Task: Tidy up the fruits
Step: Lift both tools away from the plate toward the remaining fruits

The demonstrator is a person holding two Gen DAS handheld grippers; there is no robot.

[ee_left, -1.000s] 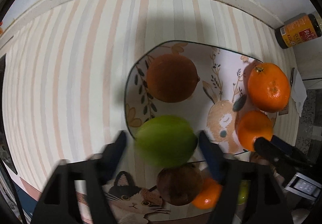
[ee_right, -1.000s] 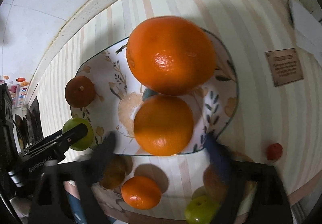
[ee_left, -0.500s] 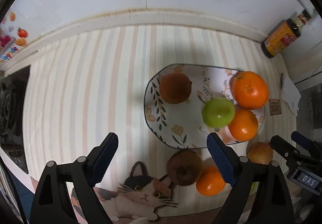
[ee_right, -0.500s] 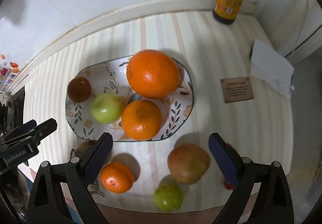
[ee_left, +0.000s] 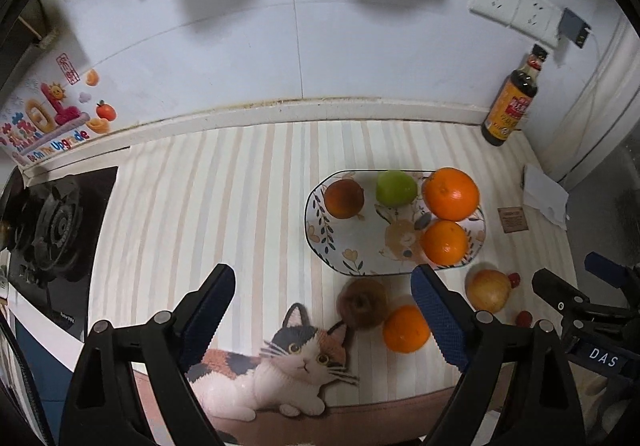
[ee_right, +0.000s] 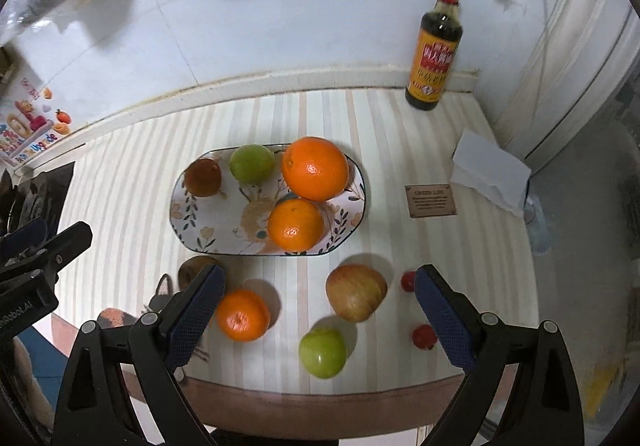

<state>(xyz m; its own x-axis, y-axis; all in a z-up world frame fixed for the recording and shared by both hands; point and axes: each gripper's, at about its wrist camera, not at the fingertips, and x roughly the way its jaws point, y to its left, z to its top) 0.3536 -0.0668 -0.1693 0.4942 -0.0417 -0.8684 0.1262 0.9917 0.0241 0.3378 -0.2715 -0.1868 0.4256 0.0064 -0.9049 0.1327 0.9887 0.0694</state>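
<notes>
High wrist views, downward, sharing plate (ee_left: 316, 230)

Your left gripper (ee_left: 323, 296) hangs high and tilts steeply down, its jaws spread wide with nothing pressed between the blue pads (ee_left: 211, 304); they've just finished opening a touch more. Your right gripper (ee_right: 316, 300) matches it, angled down, jaws wide apart and empty. Each one peeks into the other's view at the side edge.

The oval flowered plate (ee_right: 182, 224) lies beyond the fingertips (ee_right: 200, 286), and the round green apple (ee_right: 322, 352) lies between them.
</notes>
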